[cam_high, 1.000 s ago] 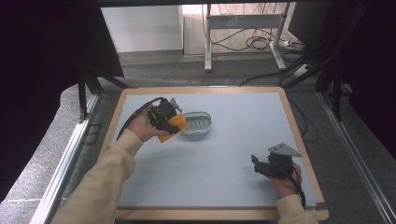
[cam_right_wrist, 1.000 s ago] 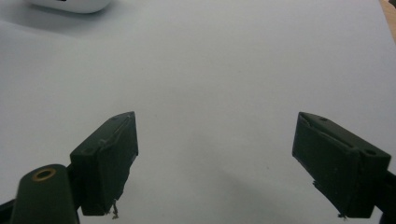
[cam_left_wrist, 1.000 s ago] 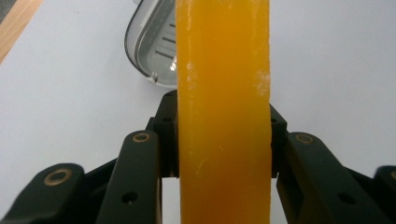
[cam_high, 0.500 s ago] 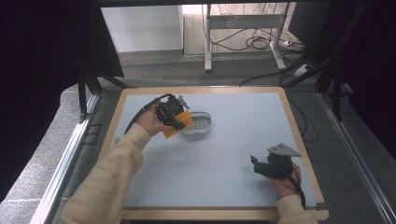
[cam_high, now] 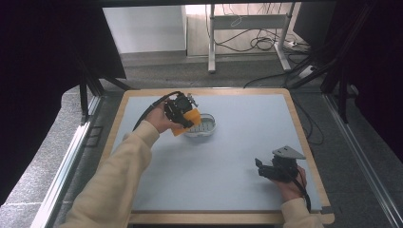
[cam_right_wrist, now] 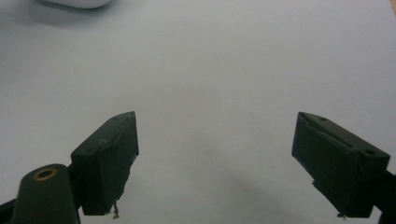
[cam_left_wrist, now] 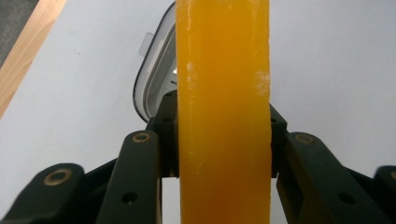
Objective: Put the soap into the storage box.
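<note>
Orange block [cam_left_wrist: 223, 112] pinched in left tongs [cam_high: 183, 112] over clear dish [cam_high: 202, 126]; right tongs [cam_right_wrist: 229, 163] spread, well apart.

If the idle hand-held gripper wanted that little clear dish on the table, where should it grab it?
Probably by the rim of the dish, coming from above on the near right side. The thin upright wall suits two jaws, and the orange block crowds the left.
</note>
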